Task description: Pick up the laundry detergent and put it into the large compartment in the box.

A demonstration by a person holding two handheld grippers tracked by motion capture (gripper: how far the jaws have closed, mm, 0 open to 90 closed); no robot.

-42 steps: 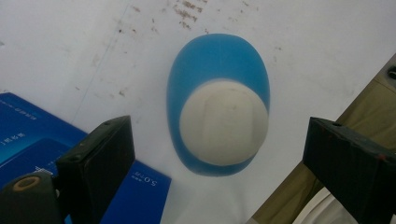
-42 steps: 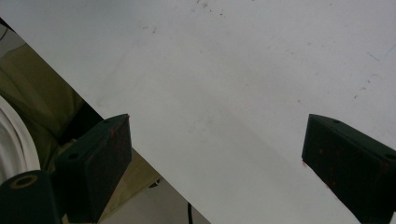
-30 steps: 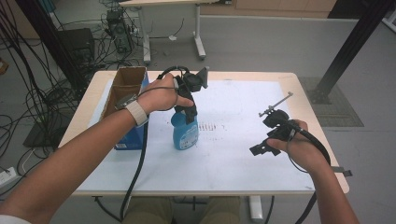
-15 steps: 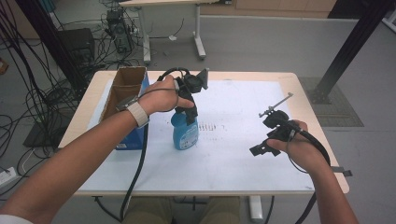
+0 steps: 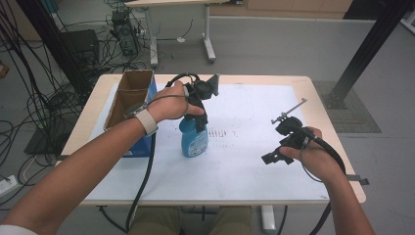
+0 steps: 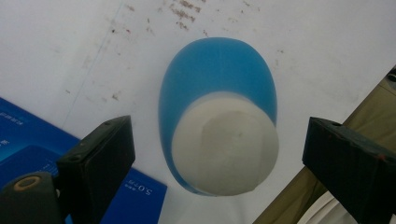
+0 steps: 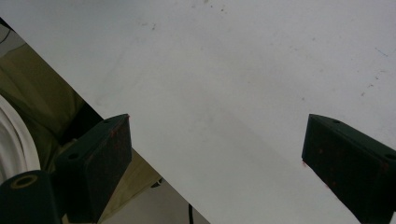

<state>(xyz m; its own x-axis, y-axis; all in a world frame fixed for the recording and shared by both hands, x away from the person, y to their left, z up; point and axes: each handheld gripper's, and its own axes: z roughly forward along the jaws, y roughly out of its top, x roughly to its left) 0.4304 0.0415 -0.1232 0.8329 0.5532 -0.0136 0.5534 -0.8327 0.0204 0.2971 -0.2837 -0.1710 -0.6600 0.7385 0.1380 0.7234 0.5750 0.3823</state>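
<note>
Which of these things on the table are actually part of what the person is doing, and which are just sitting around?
In use:
- blue bottle with a white cap
- left gripper, jaws open above the cap

Just lying about:
- open cardboard box with blue sides, left of the bottle
- right gripper, open and holding nothing
- white sheet covering the table

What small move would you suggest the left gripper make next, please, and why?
Probably lower it a little, then close. The left gripper hangs open directly above the blue bottle, its jaws standing wide on either side of the white cap without touching it.
</note>
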